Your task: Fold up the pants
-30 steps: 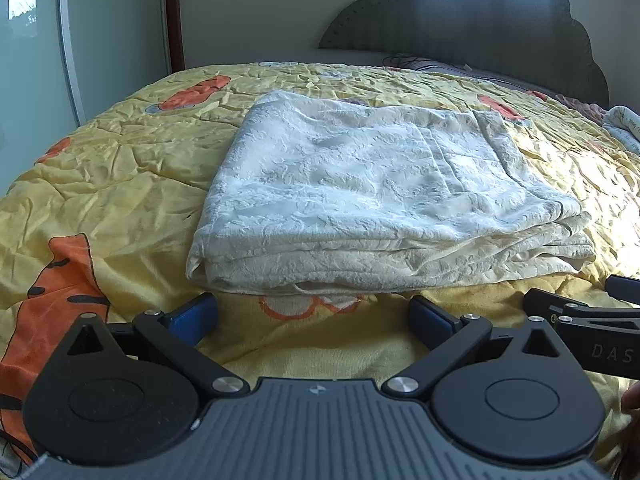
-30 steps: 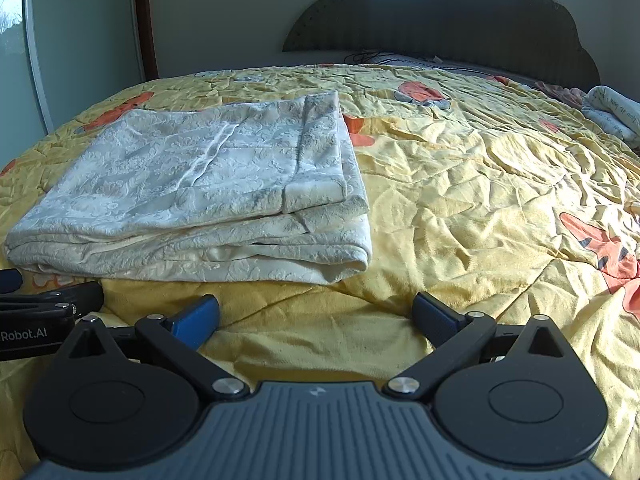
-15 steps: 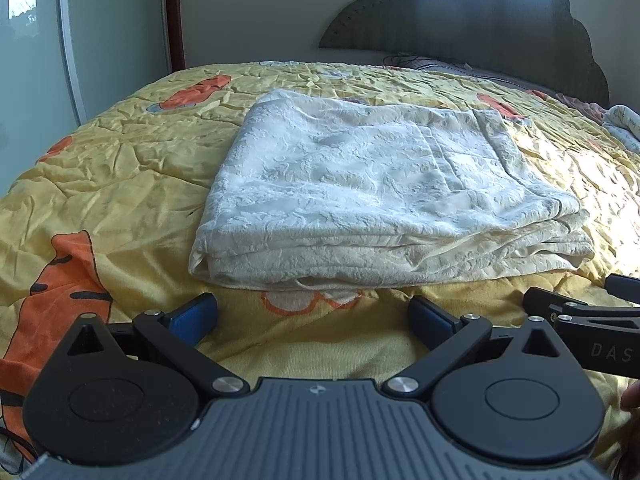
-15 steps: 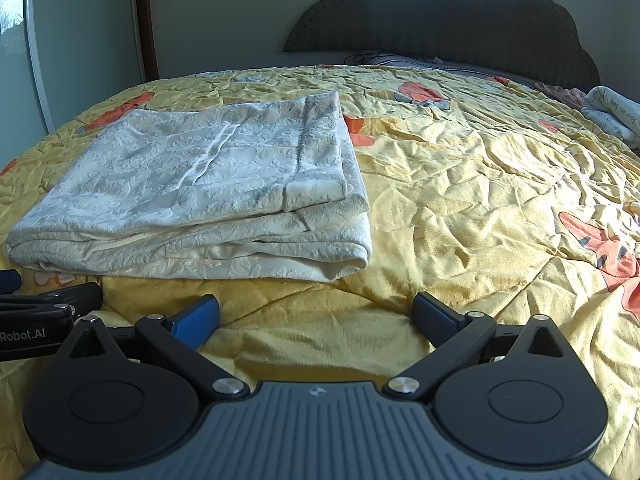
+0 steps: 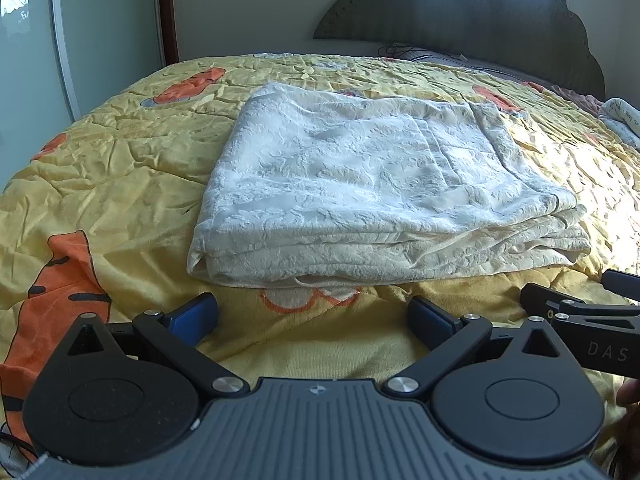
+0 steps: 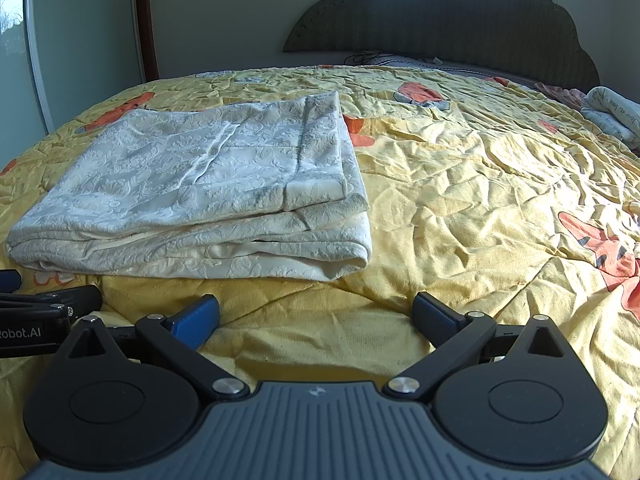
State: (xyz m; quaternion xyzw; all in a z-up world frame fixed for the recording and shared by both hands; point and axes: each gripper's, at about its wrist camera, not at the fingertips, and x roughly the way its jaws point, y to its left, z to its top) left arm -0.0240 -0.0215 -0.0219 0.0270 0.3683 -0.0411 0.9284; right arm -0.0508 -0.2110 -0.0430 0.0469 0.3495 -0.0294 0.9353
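Note:
The cream-white patterned pants (image 5: 360,184) lie folded in a flat stack of layers on the yellow bedspread (image 5: 120,168). My left gripper (image 5: 314,316) stands open just short of the stack's near edge, nothing between its blue fingers. In the right wrist view the same pants (image 6: 200,192) sit left of centre. My right gripper (image 6: 316,316) is open too, a little back from the stack's near right corner, over bare bedspread (image 6: 480,200). Each gripper shows at the edge of the other's view: the right gripper (image 5: 580,312) and the left gripper (image 6: 44,312).
A dark scalloped headboard (image 6: 440,20) rises at the far end. Rolled light bedding (image 6: 612,116) lies at the far right. A glass sliding door (image 5: 32,40) and a wall stand left of the bed. Orange tiger prints dot the quilt.
Both grippers have drawn back slightly from the folded pants, so the stack sits a little farther off. Both jaws stay open.

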